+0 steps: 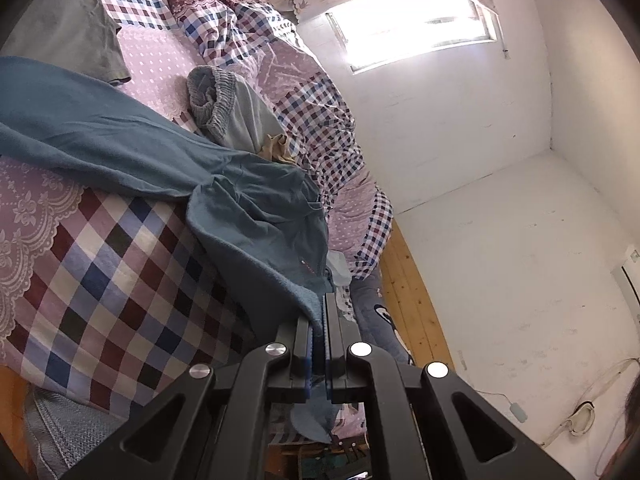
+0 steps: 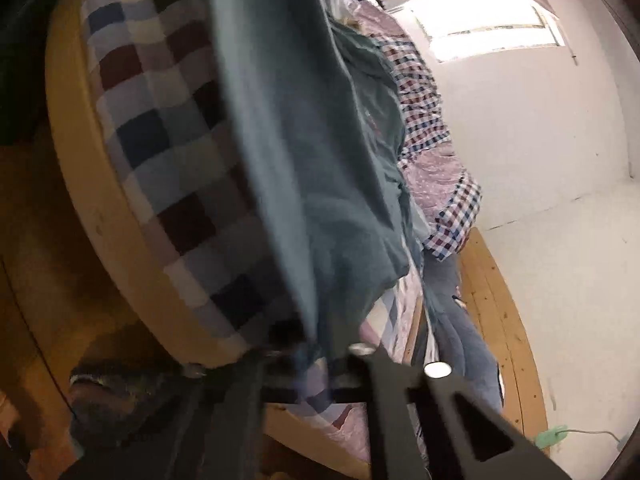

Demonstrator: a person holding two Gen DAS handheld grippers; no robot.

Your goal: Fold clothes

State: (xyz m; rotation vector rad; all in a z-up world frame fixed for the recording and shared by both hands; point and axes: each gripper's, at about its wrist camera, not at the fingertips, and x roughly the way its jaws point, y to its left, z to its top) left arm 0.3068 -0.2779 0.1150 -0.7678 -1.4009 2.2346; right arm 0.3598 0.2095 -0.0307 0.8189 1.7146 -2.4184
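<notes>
Left fingers (image 1: 323, 312) pinching teal garment (image 1: 120, 128), right view blurred

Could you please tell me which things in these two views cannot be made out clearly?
- Right gripper: right wrist view, motion blur and the draped teal fleece garment hide its fingertips and grip.
- Small tan cloth: left wrist view, mostly tucked behind the grey elastic-waist garment.
</notes>
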